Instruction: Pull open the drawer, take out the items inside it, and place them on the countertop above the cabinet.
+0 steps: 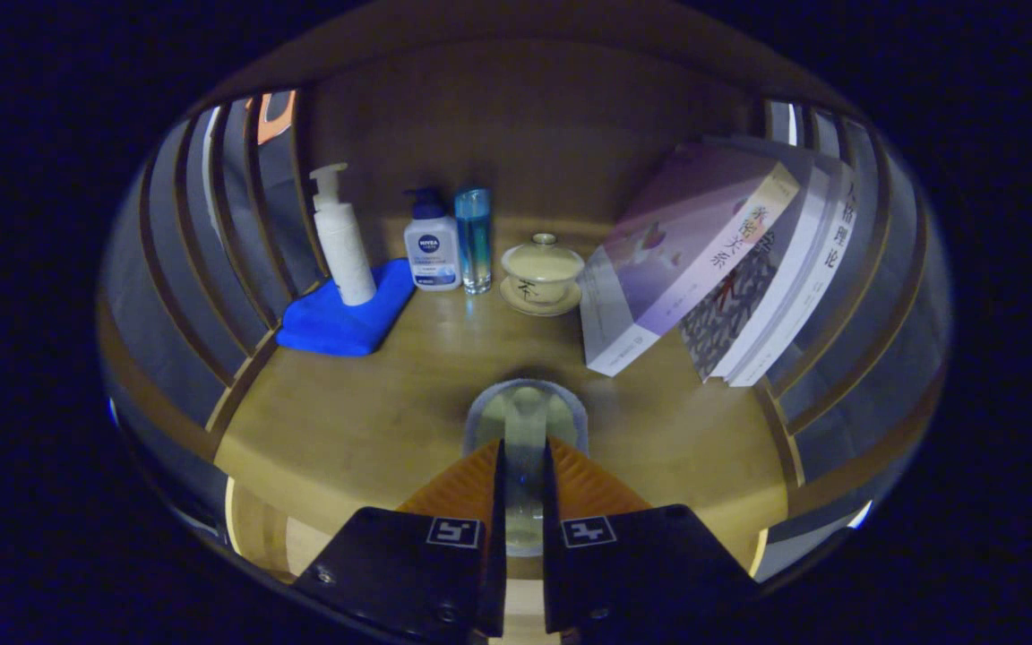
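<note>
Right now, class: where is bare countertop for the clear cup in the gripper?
The gripper is shut on the clear cup. Bare countertop runs ahead of the fingers, between blue cloth and leaning books. The back row, bottles to lidded teacup, is crowded.

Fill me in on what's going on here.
A person's handheld gripper is shut on a clear glass, holding it just above the wooden countertop. Beyond it along the back stand a white pump bottle on a blue cloth, a smaller pump bottle, a blue tube-shaped bottle and a lidded teacup on a saucer. Several books lean at the right.
</note>
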`<action>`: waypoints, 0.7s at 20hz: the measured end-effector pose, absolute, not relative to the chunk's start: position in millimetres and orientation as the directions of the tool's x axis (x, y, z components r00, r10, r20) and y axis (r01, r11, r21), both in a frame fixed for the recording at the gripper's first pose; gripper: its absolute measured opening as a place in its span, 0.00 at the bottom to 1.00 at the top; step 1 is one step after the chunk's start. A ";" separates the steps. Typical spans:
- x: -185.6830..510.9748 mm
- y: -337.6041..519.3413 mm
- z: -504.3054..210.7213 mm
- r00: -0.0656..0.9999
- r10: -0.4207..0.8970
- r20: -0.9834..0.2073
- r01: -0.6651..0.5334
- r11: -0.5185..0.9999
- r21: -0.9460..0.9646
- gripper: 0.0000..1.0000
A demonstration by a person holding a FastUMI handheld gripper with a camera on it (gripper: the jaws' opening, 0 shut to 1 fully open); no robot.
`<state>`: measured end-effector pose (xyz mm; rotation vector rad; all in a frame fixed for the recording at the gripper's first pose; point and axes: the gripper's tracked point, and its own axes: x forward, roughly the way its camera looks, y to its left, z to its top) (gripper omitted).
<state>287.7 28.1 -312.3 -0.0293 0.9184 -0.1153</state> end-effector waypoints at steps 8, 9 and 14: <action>298.6 26.4 -321.9 0.631 -0.099 -0.770 0.082 0.995 -0.060 0.27; 297.9 26.2 -318.7 0.634 -0.094 -0.768 0.085 0.995 -0.051 0.28; 275.8 49.9 -274.3 0.697 0.000 -0.717 0.014 1.000 0.013 0.67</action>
